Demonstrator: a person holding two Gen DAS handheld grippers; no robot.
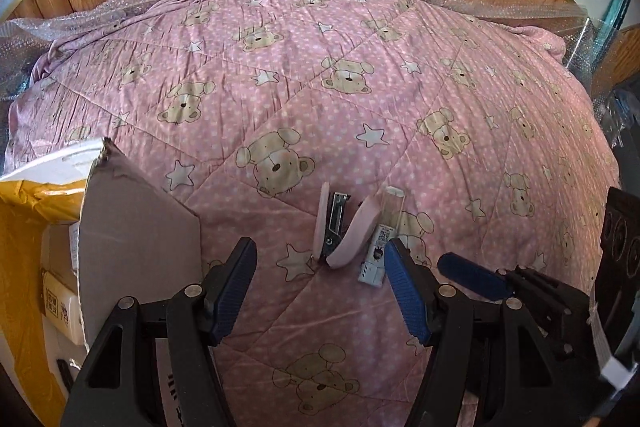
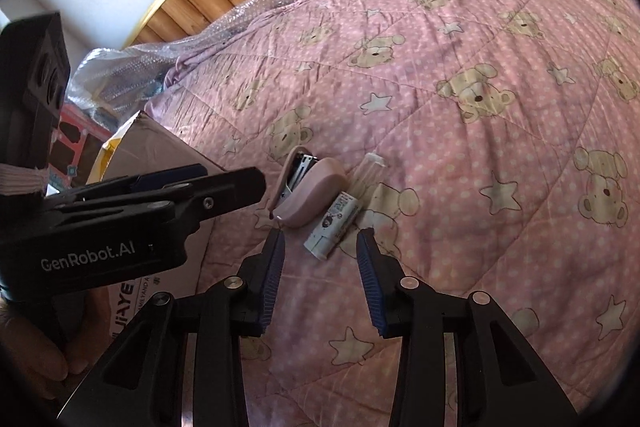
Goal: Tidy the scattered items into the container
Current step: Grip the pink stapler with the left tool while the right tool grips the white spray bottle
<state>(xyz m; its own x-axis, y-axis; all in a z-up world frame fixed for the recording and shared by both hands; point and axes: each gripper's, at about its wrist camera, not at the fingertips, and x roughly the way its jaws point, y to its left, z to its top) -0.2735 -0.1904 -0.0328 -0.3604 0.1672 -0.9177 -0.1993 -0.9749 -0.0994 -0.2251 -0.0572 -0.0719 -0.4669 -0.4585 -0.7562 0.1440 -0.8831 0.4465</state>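
1. The quilt [image 1: 360, 75] – pink, with bears and stars – carries everything. It is soft and padded, so things sink a little into it and may tip when pushed.
2. The cardboard box [image 1: 136, 227] stands at the left edge of the quilt, with its flap up. I judge it is the container; it looks light and may slide if bumped.
3. The left gripper [image 1: 320, 263] is wide open and holds nothing. It hovers just before the stapler, beside the box.
4. The right gripper [image 2: 320, 239] is also open and empty, with the tube just ahead between its fingertips.
5. The pink stapler [image 2: 308, 187] lies near the box, hinged open. It is hard and probably rather heavy – better to grip across the closed rear end, because the top can swing.
6. The small white tube [image 2: 334, 223] lies touching or just beside the stapler. It is light, smooth and round, so take it across the middle.
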